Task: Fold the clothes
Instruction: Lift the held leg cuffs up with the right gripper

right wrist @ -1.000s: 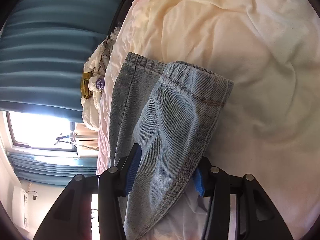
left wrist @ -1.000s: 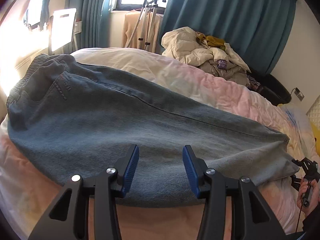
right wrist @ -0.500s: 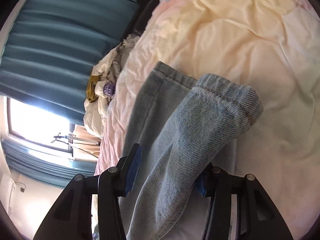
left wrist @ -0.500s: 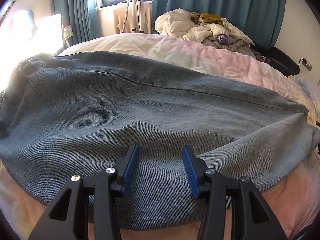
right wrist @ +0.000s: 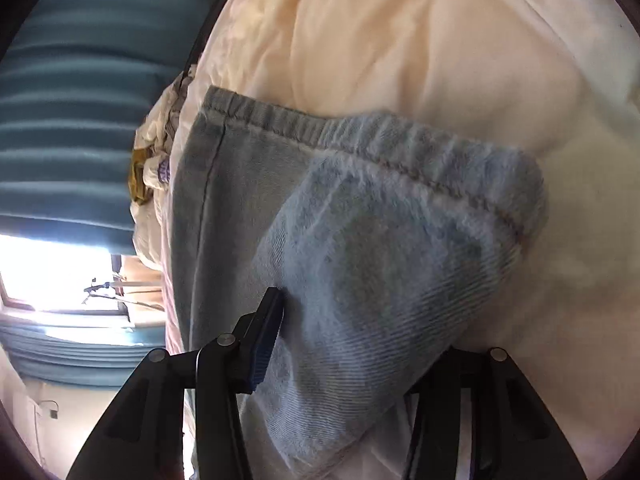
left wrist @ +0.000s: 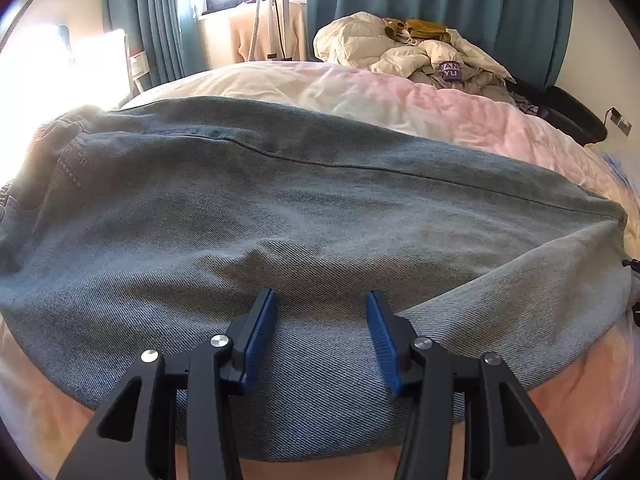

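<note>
The left gripper (left wrist: pixel 322 308) hovers low over the jeans (left wrist: pixel 280 216), its jaws opening with only flat denim beneath and nothing pinched. The right gripper (right wrist: pixel 352 320) has the raised hem end of a trouser leg (right wrist: pixel 400 248) between its closing jaws. The jeans lie spread across the bed (left wrist: pixel 440 100). Beyond, a heap of clothes (left wrist: pixel 408 52) sits before teal curtains (left wrist: pixel 440 0).
</note>
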The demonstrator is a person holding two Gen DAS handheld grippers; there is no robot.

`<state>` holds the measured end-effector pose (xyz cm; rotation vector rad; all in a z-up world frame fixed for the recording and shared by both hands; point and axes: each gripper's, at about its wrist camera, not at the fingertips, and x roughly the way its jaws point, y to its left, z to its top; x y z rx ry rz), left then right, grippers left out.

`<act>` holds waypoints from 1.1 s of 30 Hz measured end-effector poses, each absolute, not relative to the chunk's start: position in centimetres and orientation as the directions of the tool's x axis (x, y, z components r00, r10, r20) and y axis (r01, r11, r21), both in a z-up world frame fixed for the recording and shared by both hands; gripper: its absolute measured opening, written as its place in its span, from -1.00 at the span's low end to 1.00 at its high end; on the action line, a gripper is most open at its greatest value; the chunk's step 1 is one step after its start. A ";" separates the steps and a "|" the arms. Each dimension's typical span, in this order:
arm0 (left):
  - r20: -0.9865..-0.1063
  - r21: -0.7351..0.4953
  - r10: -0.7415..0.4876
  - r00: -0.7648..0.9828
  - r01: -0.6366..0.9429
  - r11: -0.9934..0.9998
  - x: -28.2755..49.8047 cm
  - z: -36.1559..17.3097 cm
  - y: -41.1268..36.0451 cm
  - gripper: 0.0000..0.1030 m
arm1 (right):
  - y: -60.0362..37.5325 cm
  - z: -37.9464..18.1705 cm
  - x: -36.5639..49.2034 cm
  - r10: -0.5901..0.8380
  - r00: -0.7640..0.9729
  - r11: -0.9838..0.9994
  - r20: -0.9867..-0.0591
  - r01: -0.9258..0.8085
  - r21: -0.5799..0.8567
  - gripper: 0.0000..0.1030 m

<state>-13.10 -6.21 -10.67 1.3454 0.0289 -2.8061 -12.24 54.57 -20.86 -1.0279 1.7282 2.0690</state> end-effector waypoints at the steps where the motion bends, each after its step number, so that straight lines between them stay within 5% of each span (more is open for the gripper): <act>1: -0.780 -0.004 -0.018 -0.625 0.034 -0.999 -13.1 -10.7 -6.2 -0.06 | 54.5 -20.0 -12.4 -0.233 -0.741 -0.278 -0.629 -0.569 0.774 -0.09; 6: -0.782 -0.004 -0.018 -0.623 0.034 -0.999 -12.9 -10.9 -6.4 -0.06 | 53.5 -15.9 -13.7 -0.216 -0.823 -0.411 -0.526 -0.412 0.813 -0.05; 12: -0.782 -0.006 -0.020 -0.623 0.039 -0.999 -12.9 -11.0 -6.5 -0.06 | 53.9 -19.9 -14.1 -0.252 -0.718 -0.362 -0.649 -0.552 0.751 -0.14; 20: -0.782 0.004 -0.029 -0.623 0.042 -0.999 -13.1 -11.1 -6.5 -0.05 | 54.0 -17.0 -14.6 -0.233 -0.819 -0.391 -0.524 -0.415 0.822 -0.12; 24: -0.778 0.013 -0.036 -0.628 0.041 -0.999 -13.1 -10.8 -6.4 -0.05 | 54.0 -18.6 -14.5 -0.223 -0.768 -0.416 -0.601 -0.482 0.771 -0.14; 29: -0.773 0.092 -0.083 -0.629 0.019 -0.996 -13.2 -10.8 -5.5 -0.05 | 54.6 -18.8 -15.2 -0.181 -0.741 -0.434 -0.646 -0.529 0.729 -0.73; 33: -0.782 0.105 -0.089 -0.617 0.011 -0.994 -13.4 -10.9 -5.5 -0.05 | 53.9 -15.1 -15.3 -0.123 -0.784 -0.489 -0.608 -0.486 0.725 -0.88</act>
